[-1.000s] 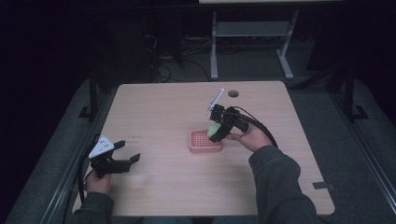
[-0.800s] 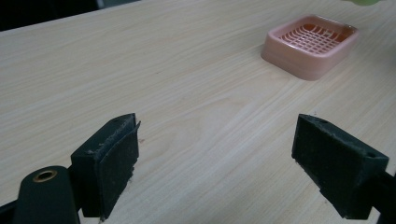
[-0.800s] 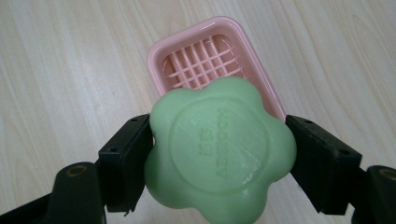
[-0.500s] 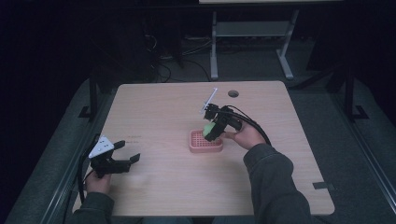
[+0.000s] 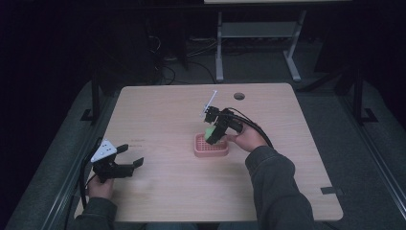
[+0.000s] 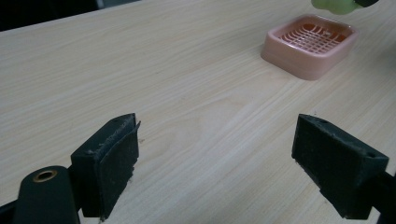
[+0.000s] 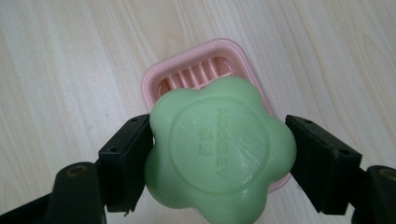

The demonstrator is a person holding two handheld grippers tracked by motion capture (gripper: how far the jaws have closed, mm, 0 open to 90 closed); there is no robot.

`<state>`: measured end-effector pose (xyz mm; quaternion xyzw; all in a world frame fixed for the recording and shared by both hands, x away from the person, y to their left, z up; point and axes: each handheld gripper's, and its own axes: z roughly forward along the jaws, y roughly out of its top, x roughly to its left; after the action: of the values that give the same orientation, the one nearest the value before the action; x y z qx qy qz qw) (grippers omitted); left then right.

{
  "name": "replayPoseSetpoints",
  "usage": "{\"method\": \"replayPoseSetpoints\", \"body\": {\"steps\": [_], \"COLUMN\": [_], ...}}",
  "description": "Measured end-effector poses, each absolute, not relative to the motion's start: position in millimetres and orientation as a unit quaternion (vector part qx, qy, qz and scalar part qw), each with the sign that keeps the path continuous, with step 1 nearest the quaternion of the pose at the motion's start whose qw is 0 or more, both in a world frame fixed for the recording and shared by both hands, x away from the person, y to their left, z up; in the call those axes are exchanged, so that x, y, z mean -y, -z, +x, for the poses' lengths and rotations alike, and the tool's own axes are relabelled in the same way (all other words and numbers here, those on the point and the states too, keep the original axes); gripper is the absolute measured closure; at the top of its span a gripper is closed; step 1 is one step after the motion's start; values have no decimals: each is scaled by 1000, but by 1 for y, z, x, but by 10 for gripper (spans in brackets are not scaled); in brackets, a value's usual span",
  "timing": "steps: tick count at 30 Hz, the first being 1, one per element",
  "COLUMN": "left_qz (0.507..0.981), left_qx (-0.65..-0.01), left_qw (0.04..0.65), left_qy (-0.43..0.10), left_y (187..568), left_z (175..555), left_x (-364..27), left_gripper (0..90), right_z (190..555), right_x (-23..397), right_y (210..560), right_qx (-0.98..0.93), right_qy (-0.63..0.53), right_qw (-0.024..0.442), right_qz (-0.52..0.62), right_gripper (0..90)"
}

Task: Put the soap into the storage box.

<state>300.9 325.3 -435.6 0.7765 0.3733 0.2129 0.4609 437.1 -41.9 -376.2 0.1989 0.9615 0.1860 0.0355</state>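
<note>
A green flower-shaped soap (image 7: pixel 219 149) is clamped between the jaws of my right gripper (image 7: pixel 219 156), which is shut on it. The soap (image 5: pixel 211 134) hangs just above a pink slatted soap dish (image 5: pixel 210 146) near the middle of the wooden table. Below the soap, the dish (image 7: pixel 198 74) shows its ribbed floor. My left gripper (image 5: pixel 128 159) rests open near the table's front left corner, jaws wide with bare wood between them. From there the dish (image 6: pixel 310 44) lies far ahead to the right, with the soap (image 6: pixel 334 4) hovering over it.
The wooden table (image 5: pixel 158 110) has a round cable hole (image 5: pixel 239 96) at its back edge. A cable trails from the right gripper across the table. A metal stand (image 5: pixel 256 36) sits on the dark floor behind the table.
My right gripper has carried the soap forward and left until it hangs over the pink dish. The left gripper has stayed still.
</note>
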Motion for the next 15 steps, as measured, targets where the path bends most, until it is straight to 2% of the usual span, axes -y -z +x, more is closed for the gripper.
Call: {"method": "replayPoseSetpoints", "body": {"steps": [15], "left_qz": [776], "left_qx": [-373], "left_qw": [461], "left_qy": [-213], "left_y": [436], "left_z": [301], "left_x": [-325], "left_gripper": [144], "right_z": [443], "right_x": [38], "right_y": [390], "right_qx": [-962], "right_qy": [-178], "right_qw": [31], "right_qz": [204], "right_gripper": [259]}}
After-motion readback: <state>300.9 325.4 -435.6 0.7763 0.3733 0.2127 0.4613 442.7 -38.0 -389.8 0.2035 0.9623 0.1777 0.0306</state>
